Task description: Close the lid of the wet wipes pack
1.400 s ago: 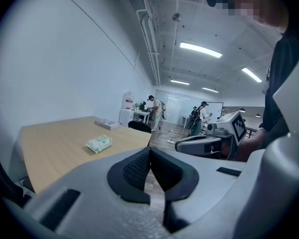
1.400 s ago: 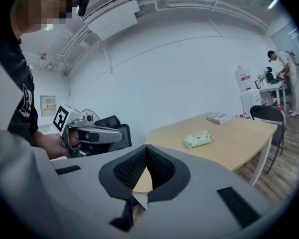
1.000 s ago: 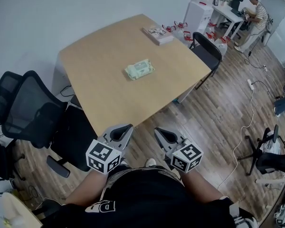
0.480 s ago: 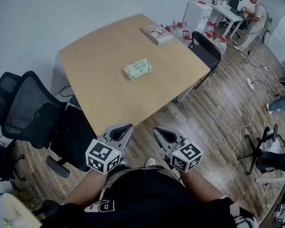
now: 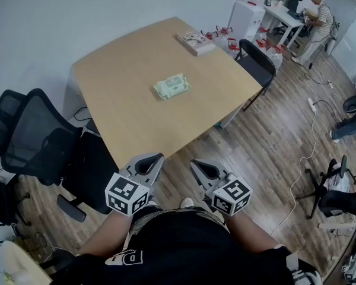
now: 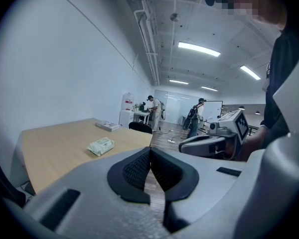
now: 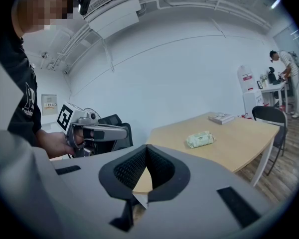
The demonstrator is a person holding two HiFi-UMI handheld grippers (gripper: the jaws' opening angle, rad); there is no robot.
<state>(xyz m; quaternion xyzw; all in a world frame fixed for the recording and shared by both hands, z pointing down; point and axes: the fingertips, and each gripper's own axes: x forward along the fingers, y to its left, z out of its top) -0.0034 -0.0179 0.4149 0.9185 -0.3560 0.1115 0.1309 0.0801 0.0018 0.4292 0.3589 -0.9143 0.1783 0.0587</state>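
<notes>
We held two grippers, left (image 5: 153, 158) and right (image 5: 195, 164), both pressed together, empty. One wipes pack (image 5: 172, 86) lay at 12 o'clock on one table (image 5: 115, 108).

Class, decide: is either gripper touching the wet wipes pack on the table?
Apart. The head view shows the left gripper and right gripper held short of the table, the wet wipes pack far beyond.

My wet wipes pack (image 5: 172, 86) is too small from up here to tell whether it lies open or closed. The flat thing (image 5: 196, 42) at the tabletop's (image 5: 124, 100) far edge is perhaps a book.
</notes>
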